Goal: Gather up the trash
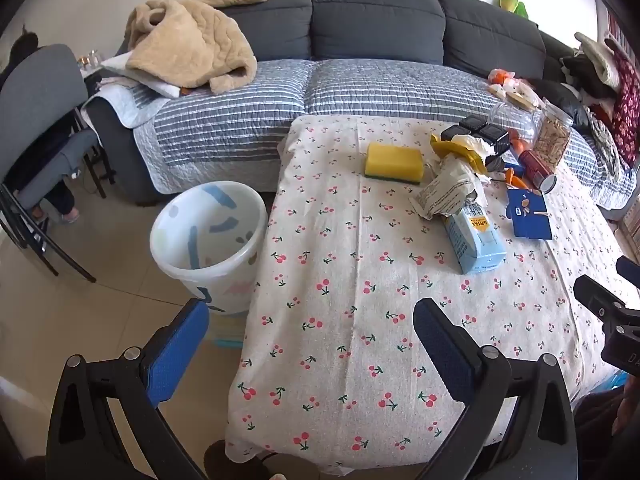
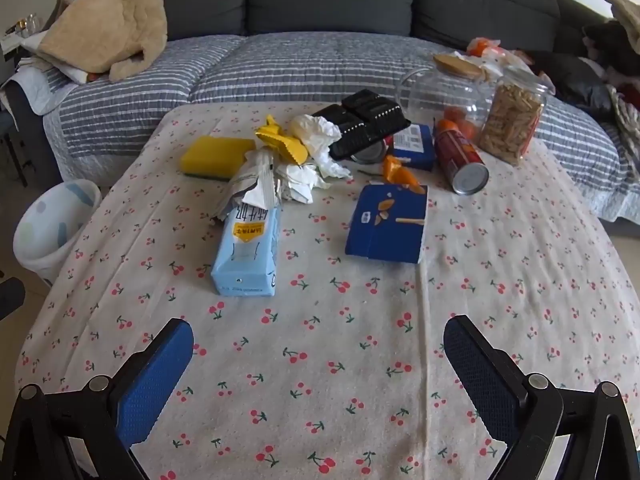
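While I am holding both tools over the near edge of the cherry-print tablecloth (image 2: 320, 360), my left gripper (image 1: 311, 326) is hovering with its blue pads spread wide and gripping nothing; the white waste bin (image 1: 208, 236) is standing on the floor just beside the table's left edge, past that gripper's left finger; my right gripper (image 2: 319, 344) is likewise hanging with its fingers parted and nothing between them. Moving rightward across the cloth, a yellow sponge (image 2: 216, 158) is lying flat toward the far left; just beside it a light blue milk carton (image 2: 248, 252) is lying on its side with its torn top touching a heap of crumpled white paper (image 2: 316, 148) and a yellow wrapper (image 2: 280, 140); a black plastic tray (image 2: 364, 124) is tilting against the back of that heap; a dark blue box (image 2: 388, 224) is lying flat to the carton's right, apart from it, with orange scraps (image 2: 400, 174) just behind it; a red can (image 2: 460, 156) is lying on its side with its silver end facing me; two clear jars (image 2: 512, 116) are standing at the far right corner, one holding tan pieces.
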